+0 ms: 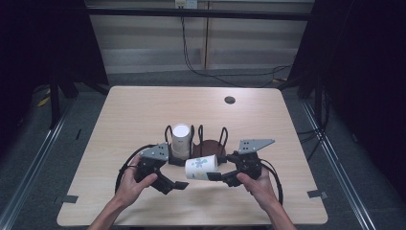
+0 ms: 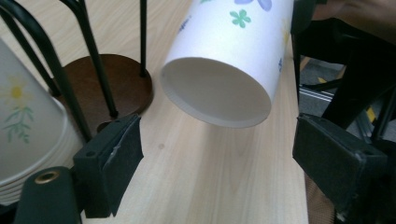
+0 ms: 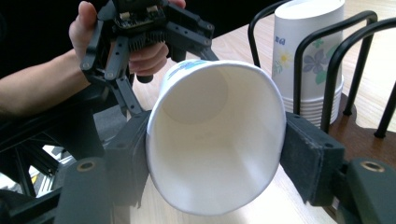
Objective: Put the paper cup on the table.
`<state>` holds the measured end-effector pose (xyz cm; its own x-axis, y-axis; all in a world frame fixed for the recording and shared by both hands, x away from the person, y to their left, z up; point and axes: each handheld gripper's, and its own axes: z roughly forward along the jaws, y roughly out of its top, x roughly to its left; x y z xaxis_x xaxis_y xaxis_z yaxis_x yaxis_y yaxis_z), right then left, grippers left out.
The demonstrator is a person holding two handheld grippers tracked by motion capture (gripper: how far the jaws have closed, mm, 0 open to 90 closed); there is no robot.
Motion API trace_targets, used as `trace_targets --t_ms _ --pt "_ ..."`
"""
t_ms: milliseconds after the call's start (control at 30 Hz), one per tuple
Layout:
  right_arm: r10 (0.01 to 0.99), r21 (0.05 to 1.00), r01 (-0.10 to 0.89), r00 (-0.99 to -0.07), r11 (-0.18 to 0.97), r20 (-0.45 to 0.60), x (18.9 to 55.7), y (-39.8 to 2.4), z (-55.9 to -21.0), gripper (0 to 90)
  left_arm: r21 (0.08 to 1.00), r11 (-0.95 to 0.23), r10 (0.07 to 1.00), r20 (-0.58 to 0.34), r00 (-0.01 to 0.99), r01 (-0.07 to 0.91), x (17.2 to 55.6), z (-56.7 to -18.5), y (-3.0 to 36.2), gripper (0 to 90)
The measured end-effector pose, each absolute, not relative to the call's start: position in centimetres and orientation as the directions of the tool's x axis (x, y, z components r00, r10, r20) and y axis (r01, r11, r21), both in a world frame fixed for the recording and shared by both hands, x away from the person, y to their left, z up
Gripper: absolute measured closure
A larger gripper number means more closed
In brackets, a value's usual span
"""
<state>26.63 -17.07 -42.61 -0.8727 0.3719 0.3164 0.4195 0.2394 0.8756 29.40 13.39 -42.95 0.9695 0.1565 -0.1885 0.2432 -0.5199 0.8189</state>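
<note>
At the left of the high view, the left gripper (image 1: 184,185) rests low over the table (image 1: 134,110), held in the person's left hand (image 1: 130,186). Its jaws stand wide apart with nothing between the pads; in the left gripper view the closed base of the paper cup (image 2: 224,70) floats just ahead of them, clear of both pads (image 2: 116,154). This gripper is released, and judging by its aim it seems placed to receive or steady the cup's base end.

Behind it stands a wire cup holder (image 1: 196,139) on a dark round base. The left bay carries a nested stack of cups (image 1: 181,141), upright with bases up; the right bay appears unoccupied, which suggests it as the destination.

At the centre, the paper cup lies on its side in the air, just in front of the holder and clear of the table.

To the right, the right gripper (image 1: 213,176) is clenched on the cup near its open rim; in the right gripper view the pads (image 3: 308,158) squeeze the mouth (image 3: 215,140) into an oval. The sideways grip leaves the base free for the other gripper.

Printing on the cups: flowers in blue, green and yellow. Small blue lettering on the stack cannot be read.
</note>
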Motion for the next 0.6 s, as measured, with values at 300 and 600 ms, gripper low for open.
trace_targets --t_ms 300,600 --pt "0.406 0.865 0.431 -0.860 0.256 0.308 26.5 -17.6 -42.7 30.9 0.809 -0.523 0.194 -0.193 0.962 0.268 29.2 -43.2 14.1 15.9" --pt "0.441 0.861 0.440 -0.846 0.256 0.301 26.1 -18.7 -42.7 30.9 0.808 -0.519 0.231 -0.182 0.956 0.279 29.5 -43.2 15.2 15.9"
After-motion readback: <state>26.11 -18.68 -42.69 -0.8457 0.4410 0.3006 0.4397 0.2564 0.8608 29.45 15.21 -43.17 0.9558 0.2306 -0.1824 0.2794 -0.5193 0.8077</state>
